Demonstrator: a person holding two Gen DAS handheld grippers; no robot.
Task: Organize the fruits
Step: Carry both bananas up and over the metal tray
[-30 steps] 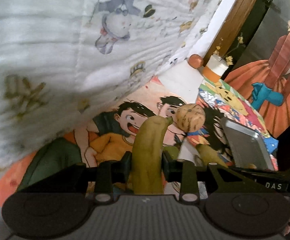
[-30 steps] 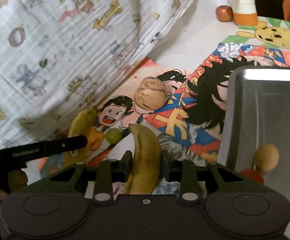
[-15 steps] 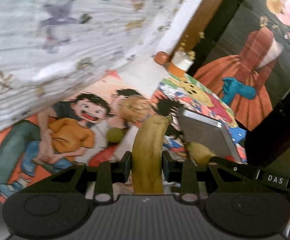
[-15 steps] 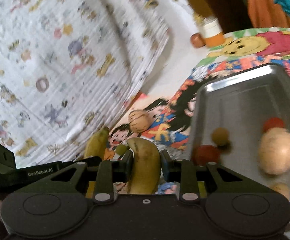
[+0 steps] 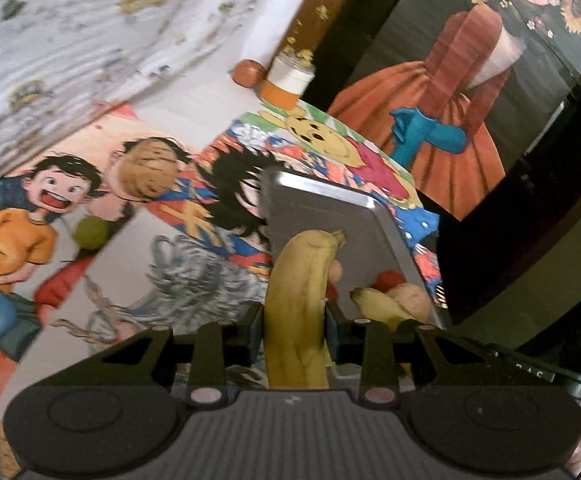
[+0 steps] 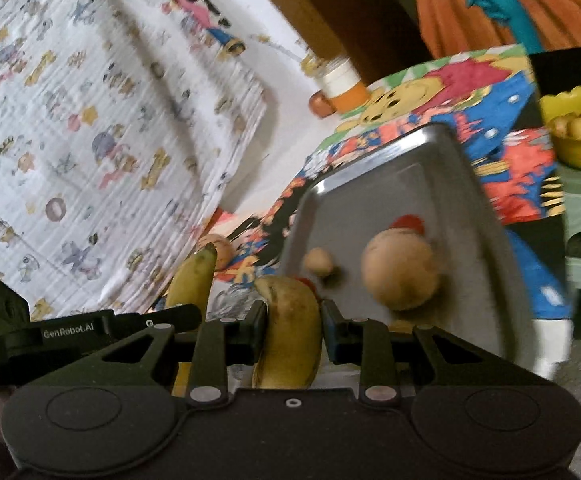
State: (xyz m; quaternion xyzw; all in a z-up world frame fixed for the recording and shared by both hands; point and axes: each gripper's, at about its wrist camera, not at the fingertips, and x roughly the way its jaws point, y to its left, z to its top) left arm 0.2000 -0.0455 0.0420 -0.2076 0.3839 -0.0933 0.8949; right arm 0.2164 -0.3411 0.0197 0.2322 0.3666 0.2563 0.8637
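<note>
My left gripper point(image 5: 294, 316) is shut on a yellow banana point(image 5: 302, 280) whose tip reaches over the near edge of the metal tray point(image 5: 330, 208). My right gripper point(image 6: 294, 316) is shut on a second, browner banana point(image 6: 290, 320) held just left of the tray point(image 6: 370, 184). The left banana point(image 6: 192, 280) also shows in the right wrist view. In the tray lie a tan round fruit point(image 6: 400, 274), a small tan ball point(image 6: 318, 262) and a red fruit point(image 6: 408, 222). A tan melon point(image 5: 150, 176) and a small green fruit point(image 5: 90, 232) lie on the cartoon mat.
A printed white blanket point(image 6: 90, 120) rises at the left. A small jar point(image 5: 290, 80) and a brown fruit point(image 5: 248, 74) stand at the back. A yellow bowl of fruit point(image 6: 578, 128) sits on a green stool at the right. The mat's edge drops off beyond the tray.
Both grippers have swung right toward the tray, each still holding its banana. The tray and its fruits now sit closer and more central in both views.
</note>
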